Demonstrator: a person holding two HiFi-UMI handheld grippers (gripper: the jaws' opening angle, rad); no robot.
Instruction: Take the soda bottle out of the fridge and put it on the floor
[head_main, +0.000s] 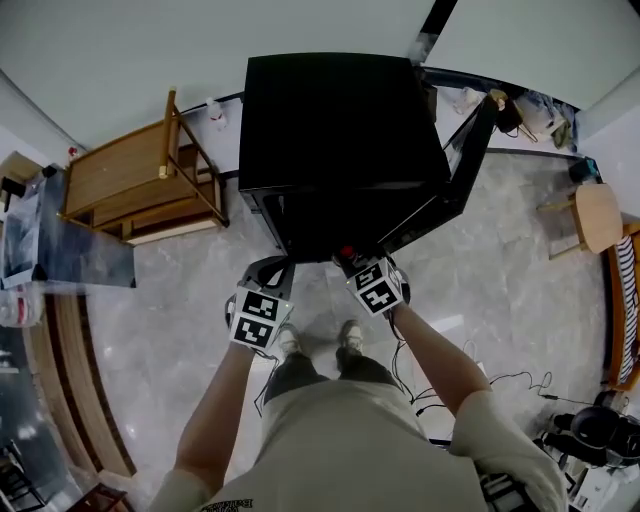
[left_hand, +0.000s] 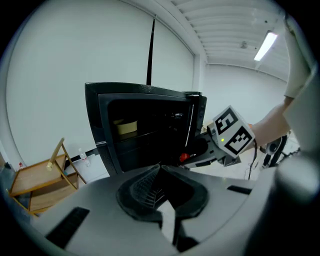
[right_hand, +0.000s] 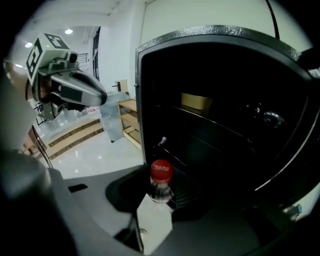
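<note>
My right tongs (right_hand: 160, 196) are clamped on the soda bottle (right_hand: 161, 181). Its red cap and clear neck stand upright between the jaws. It is held just in front of the open fridge (right_hand: 225, 100), not set on the floor (head_main: 180, 300). From the head view the cap shows as a small red spot at the tip of the right tongs (head_main: 350, 260), right at the lower front edge of the fridge (head_main: 330, 120). The fridge door (head_main: 455, 185) is swung open to the right.

My left tongs (left_hand: 159, 170) carry nothing, and their ribbed pads are drawn together at the tips. They point at the fridge (left_hand: 145, 125) from just beside the right tongs (left_hand: 192, 157). In the head view the left tongs (head_main: 268, 272) sit just left of the fridge's front.

Inside, a yellowish box (right_hand: 196, 101) rests on a shelf (the rest of the interior is too dark for me to read). A wooden rack (head_main: 140, 185) stands to the left of the fridge, near the wall.
</note>
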